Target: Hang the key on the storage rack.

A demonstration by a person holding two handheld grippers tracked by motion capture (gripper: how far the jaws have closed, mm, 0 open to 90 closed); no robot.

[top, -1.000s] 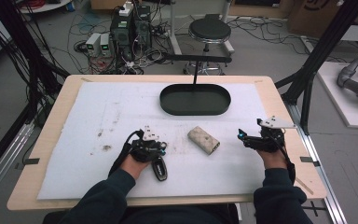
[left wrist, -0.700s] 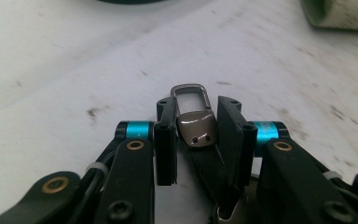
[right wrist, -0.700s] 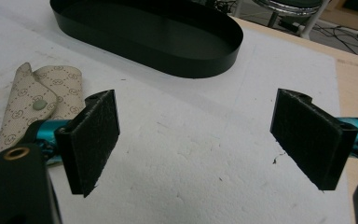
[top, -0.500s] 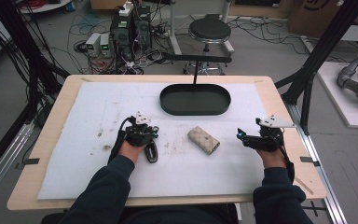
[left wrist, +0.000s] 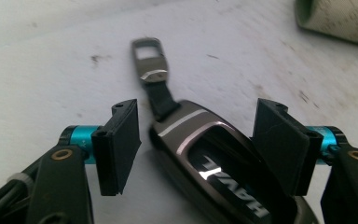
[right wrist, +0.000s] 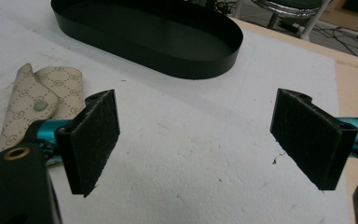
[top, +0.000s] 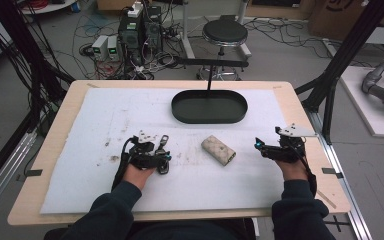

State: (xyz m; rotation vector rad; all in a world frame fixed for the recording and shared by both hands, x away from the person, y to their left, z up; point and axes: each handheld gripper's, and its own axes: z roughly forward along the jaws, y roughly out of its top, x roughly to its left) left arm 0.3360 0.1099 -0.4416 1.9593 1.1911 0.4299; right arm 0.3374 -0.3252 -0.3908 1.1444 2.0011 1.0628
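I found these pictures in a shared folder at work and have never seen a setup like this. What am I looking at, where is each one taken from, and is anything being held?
A person sits at a table with a hand-held two-jaw gripper in each hand; there is no robot arm. The high view looks down from above. The other two come from small cameras riding on the grippers, looking along their black jaws.

On the white mat lie a black oval tray, a beige patterned key pouch and a dark car key fob.

The left gripper has its jaws open on either side of the fob, not yet closed on it. The right gripper is open above bare mat beside the pouch. Nothing is held.
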